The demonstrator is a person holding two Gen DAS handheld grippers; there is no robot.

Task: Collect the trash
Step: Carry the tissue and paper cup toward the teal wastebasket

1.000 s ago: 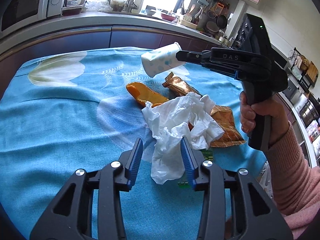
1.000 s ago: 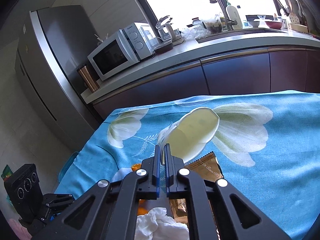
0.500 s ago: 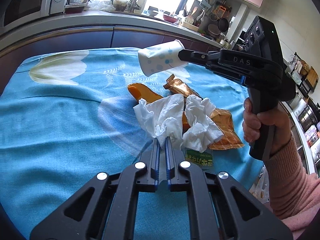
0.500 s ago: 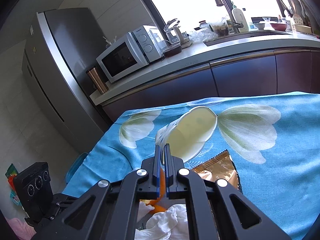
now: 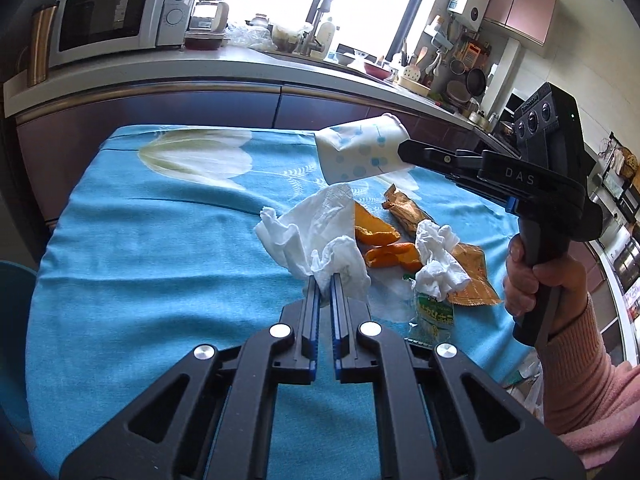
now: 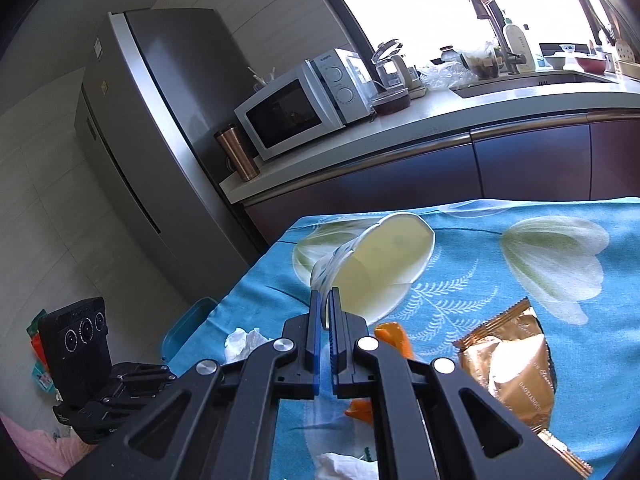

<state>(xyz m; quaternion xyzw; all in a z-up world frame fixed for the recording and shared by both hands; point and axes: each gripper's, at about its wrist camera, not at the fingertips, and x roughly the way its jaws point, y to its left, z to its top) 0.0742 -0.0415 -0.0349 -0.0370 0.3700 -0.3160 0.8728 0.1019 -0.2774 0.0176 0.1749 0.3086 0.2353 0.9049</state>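
Observation:
My left gripper (image 5: 325,280) is shut on a crumpled white tissue (image 5: 316,232) and holds it lifted above the blue tablecloth (image 5: 160,248). My right gripper (image 6: 325,300) is shut on the rim of a white paper cup with blue dots (image 6: 380,268), held tilted in the air; the cup (image 5: 362,154) and the right gripper (image 5: 404,152) also show in the left wrist view. On the cloth lie orange peels (image 5: 376,236), a second tissue (image 5: 438,264), gold snack wrappers (image 5: 468,280) and a small green packet (image 5: 434,314).
A kitchen counter (image 5: 200,76) with a microwave (image 5: 116,16) and sink things runs behind the table. A fridge (image 6: 160,140) stands at the left. A blue stool (image 6: 188,328) sits by the table's left edge.
My left gripper closed on the tissue and lifted it up and back, uncovering the orange peels and the second tissue. The right gripper kept the cup raised, shifting slightly.

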